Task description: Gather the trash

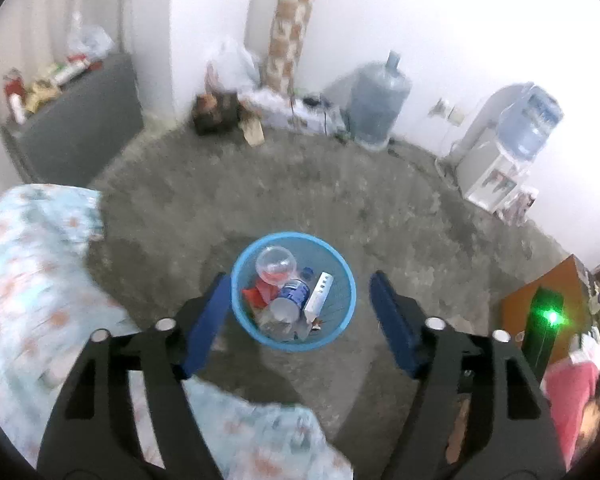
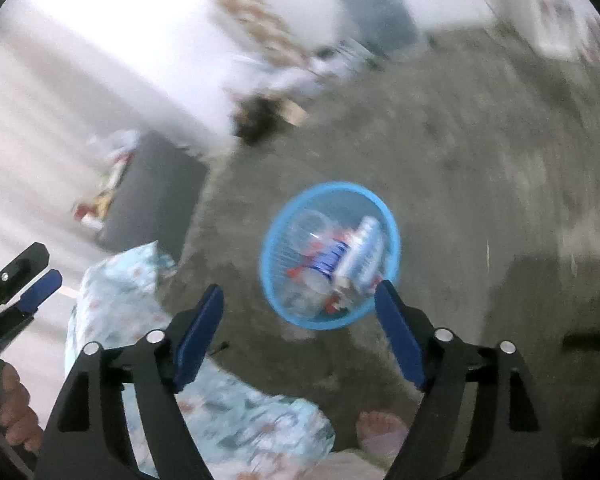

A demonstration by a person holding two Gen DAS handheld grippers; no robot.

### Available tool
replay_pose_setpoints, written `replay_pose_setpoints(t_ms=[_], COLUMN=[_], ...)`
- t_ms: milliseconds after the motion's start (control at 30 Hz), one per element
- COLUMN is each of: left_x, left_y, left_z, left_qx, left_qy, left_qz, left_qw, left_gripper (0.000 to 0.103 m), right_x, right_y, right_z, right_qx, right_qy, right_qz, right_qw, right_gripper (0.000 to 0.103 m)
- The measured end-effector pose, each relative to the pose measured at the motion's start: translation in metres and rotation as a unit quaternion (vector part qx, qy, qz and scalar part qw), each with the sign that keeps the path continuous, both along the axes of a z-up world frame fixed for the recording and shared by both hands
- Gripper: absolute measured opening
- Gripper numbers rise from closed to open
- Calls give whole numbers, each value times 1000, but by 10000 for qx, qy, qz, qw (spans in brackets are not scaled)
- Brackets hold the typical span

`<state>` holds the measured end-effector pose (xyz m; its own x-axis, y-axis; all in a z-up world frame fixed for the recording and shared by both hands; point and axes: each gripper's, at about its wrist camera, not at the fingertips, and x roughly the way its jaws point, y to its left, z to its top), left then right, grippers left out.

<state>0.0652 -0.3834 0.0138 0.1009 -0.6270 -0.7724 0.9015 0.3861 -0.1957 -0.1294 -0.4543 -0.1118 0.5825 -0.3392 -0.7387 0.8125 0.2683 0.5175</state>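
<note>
A round blue mesh bin stands on the grey floor, holding a clear dome lid, a blue-and-white can, a white box and red wrappers. My left gripper hovers above it, open, with nothing between its blue pads. In the blurred right wrist view my right gripper is also open and empty, with the bin lying ahead and slightly right of it. The left gripper shows at that view's left edge, with a hand below it.
Floral bedding lies left and below. A grey cabinet with clutter stands at far left. Water jugs, a dispenser and boxes line the far wall. A person in pink sits at right. A bare foot shows near me.
</note>
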Motion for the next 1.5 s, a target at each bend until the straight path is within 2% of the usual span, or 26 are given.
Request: replay_pose_setpoints(t_ms=[67,133,200,300,400,533,567,633,767,867,1000,1067,1200,1333,1500], left_x=[-8,-18,-27,-40,-50,-61,-66,-73,-85,-88,-94,-96,-102,-103,-106], left_y=[38,90,133,198,250,296,307,322,340,344,350,353,354,347,345], left_z=[24,48,64,79,82,76,74,66,48,34,14,3,-14,-24,-22], left_qx=[-185,-425,-583,-752,-745,-660,-598,-478,-52,304,678,740,876,1217,1232], left_qy=[-156,-388,-565,-812,-862,-944,-983,-1008,-1288,-1344,-1302,-1021,-645,-727,-839], left_qz=[175,468,769,1464,2119,2985,3280,3642,4208,4411,4583,4679,4734,4602,4591], left_qw=[9996,9972,9937,9830,9706,9474,9376,9246,8979,8868,8766,8747,8741,8764,8758], left_gripper=[82,84,89,92,94,94,94,94,94,94,94,94,94,94,94], right_x=[6,13,20,32,43,55,56,59,64,66,61,57,48,40,35], right_y=[22,49,70,106,143,192,200,220,247,263,268,268,265,261,250], right_z=[33,64,84,112,135,158,160,164,161,156,144,133,114,106,104], right_qx=[-474,-957,-1230,-1594,-1873,-2371,-2428,-2546,-2853,-3153,-3260,-3161,-2878,-2792,-2680], right_qy=[37,1,-51,-108,-182,-176,-171,-62,447,905,1295,1529,1812,1948,1992], right_qz=[373,800,1144,1672,2151,2751,2859,3081,3217,3338,3512,3590,3569,3417,3254], right_qw=[9982,9922,9858,9729,9583,9316,9268,9166,9017,8838,8681,8648,8700,8760,8847], right_gripper=[81,84,88,90,93,96,96,96,96,96,96,96,96,96,96])
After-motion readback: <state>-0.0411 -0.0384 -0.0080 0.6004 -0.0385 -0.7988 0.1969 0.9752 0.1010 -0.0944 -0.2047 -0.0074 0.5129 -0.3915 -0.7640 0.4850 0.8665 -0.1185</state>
